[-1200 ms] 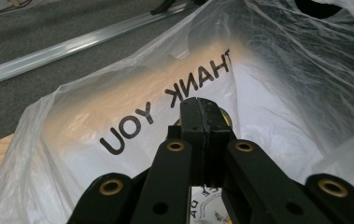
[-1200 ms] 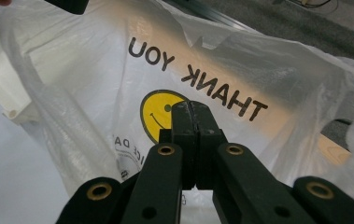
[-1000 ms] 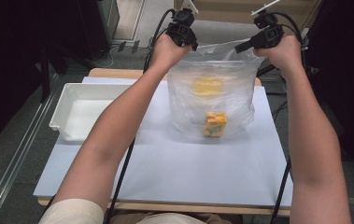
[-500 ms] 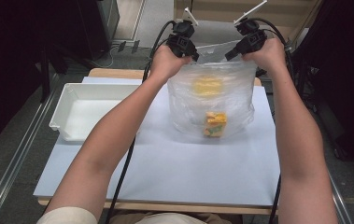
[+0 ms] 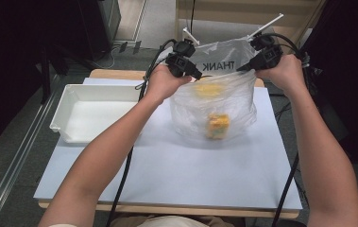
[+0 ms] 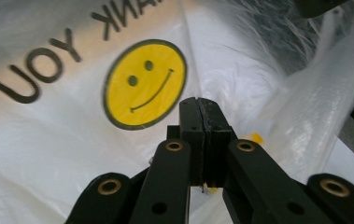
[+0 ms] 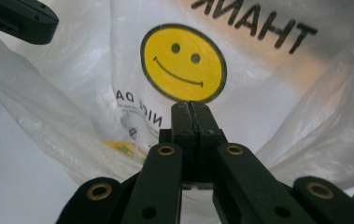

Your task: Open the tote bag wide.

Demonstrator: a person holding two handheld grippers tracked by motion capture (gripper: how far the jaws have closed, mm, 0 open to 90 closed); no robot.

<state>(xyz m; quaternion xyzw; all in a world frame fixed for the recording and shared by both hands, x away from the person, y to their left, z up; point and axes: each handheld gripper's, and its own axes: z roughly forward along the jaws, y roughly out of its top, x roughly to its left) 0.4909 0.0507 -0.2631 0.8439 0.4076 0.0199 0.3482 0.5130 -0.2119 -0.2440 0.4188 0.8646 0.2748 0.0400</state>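
Left gripper (image 5: 196, 74) and right gripper (image 5: 242, 69) hold the plastic bag (image 5: 217, 101) mouth above the table (image 5: 176, 165); yellow item (image 5: 217, 125) inside; white tray (image 5: 89, 112) to the left.

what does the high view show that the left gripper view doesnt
High view alone: the white rectangular plastic tray left of the bag, the pale blue table mat, both forearms, and the right claw at the bag's top right edge.

Left gripper view alone: the yellow smiley face print sharp and close, "YOU" lettering beside it, and the left claw with its jaws pressed together on the film.

Both: the translucent white plastic bag and a yellow item inside it.
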